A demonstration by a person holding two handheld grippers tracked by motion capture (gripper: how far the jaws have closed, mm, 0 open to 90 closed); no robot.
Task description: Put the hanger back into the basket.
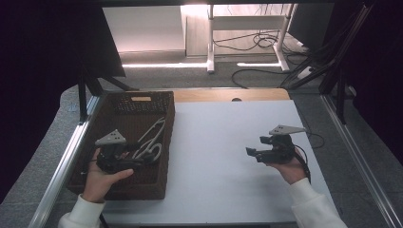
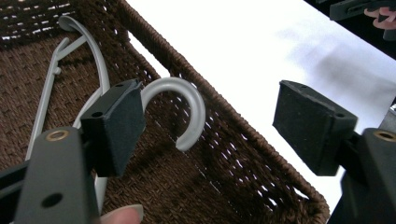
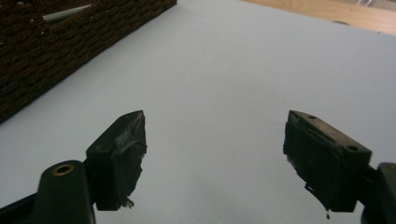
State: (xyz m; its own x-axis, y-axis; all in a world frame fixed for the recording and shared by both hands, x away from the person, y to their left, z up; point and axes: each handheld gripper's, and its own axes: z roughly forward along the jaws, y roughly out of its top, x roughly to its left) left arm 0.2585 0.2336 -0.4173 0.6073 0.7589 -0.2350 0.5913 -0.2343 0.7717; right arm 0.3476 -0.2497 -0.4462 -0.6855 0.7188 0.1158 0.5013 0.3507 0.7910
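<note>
A dark brown woven basket (image 1: 164, 142) stands on the left of the table with white plastic hangers (image 1: 154, 137) lying in it. My left gripper (image 1: 141, 159) hovers inside the basket, open. In the left gripper view its jaws (image 2: 210, 109) stand wide apart, and a hanger's curved hook (image 2: 189, 109) lies between them, close by the left pad (image 2: 119, 123) and against the basket wall (image 2: 243, 154). My right gripper (image 1: 252, 153) is held above the white table top at the right, pointing left, open (image 3: 215, 140) with nothing between its pads.
The white table top (image 1: 218, 142) runs from the basket to the right edge. A wooden strip (image 1: 228, 95) borders its far side. Metal rails (image 1: 66, 156) flank the table. The basket's corner (image 3: 70, 46) shows at the upper left in the right gripper view.
</note>
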